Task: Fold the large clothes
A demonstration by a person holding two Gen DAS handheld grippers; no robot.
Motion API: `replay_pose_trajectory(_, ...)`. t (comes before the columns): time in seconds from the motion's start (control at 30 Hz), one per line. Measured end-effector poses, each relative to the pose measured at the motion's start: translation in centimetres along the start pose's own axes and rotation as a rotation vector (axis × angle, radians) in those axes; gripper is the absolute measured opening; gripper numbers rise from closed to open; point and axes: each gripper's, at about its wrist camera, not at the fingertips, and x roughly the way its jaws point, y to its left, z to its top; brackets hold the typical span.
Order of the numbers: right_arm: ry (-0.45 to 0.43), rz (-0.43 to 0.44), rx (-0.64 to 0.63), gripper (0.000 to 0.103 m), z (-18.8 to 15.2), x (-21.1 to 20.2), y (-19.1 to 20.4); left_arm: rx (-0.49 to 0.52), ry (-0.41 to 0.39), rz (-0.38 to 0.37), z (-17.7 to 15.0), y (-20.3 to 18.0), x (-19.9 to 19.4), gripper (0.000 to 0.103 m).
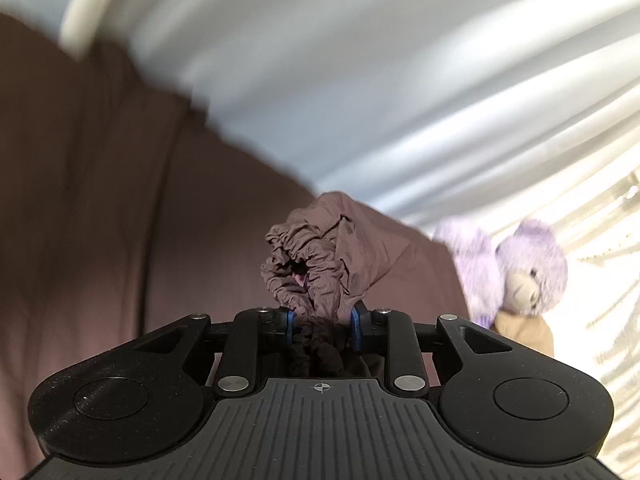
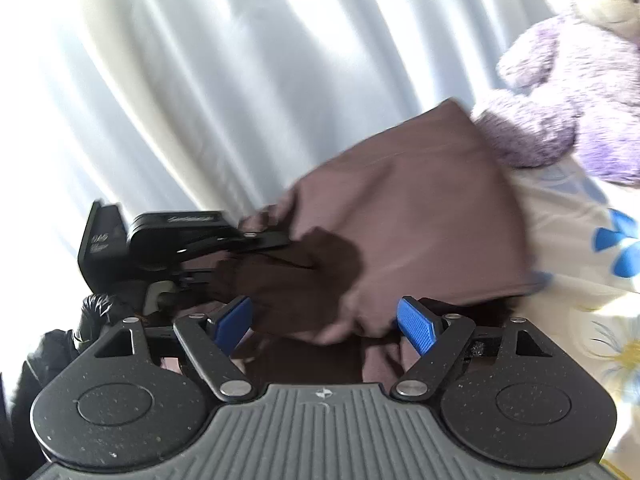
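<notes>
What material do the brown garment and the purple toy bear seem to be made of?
Brown garment: thin matte woven cloth, probably cotton; it gathers in fine elastic ruffles at the left gripper. Purple toy bear: fluffy synthetic plush, judging by its fuzzy pile.

Purple teddy bear (image 2: 580, 80) crowding the right; curtain (image 2: 200, 80) behind.

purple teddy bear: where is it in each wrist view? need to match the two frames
Left wrist view: the purple teddy bear sits at the right edge, just below mid-height, beyond the brown garment.
Right wrist view: the bear fills the top right corner, above the garment's far edge.
Shared landmark: the brown garment, clamped in the left gripper and lying between the open fingers of the right gripper.
</notes>
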Motion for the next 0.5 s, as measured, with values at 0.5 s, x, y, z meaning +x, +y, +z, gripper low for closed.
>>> replay_pose_trajectory(0.5,0.068,-0.089,0.277,0.041,-1.1,4.5,-4.4,0.088,-0.059,0.382,3.4,8.1,-1.2,0.045)
